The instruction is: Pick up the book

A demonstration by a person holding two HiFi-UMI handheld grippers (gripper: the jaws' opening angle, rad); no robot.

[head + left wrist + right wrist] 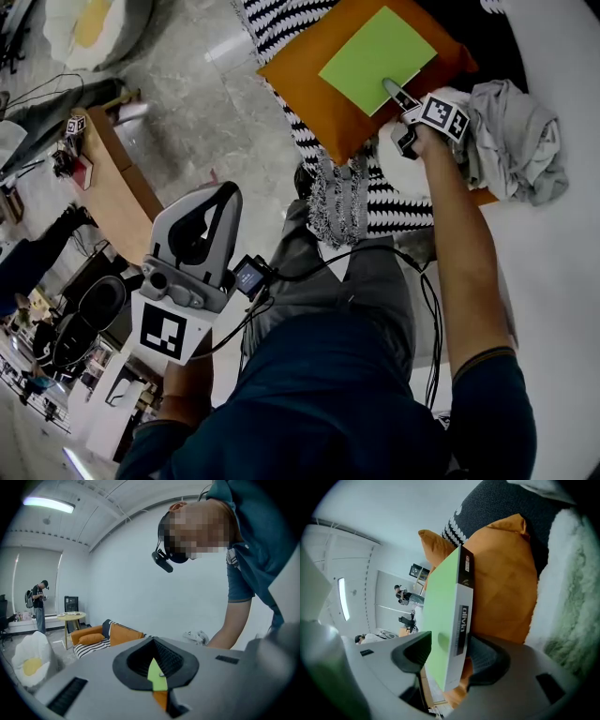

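A green book (378, 47) lies flat on an orange cushion (309, 84) at the top of the head view. My right gripper (394, 94) is at the book's near corner. In the right gripper view the book (443, 616) stands edge-on between the two jaws, white spine with print facing me and the cushion (501, 583) behind it. The jaws stand wide, with a sliver of room at the green cover, so my right gripper (447, 651) is open around the book. My left gripper (228, 192) hangs low at the left over the floor, far from the book, its jaws (154, 641) together on nothing.
A black-and-white striped throw (347, 202) hangs from under the cushion. A crumpled grey cloth (516, 131) lies right of my right hand on a white surface (553, 281). A wooden table (117, 183) and an egg-shaped cushion (89, 23) stand on the floor at left.
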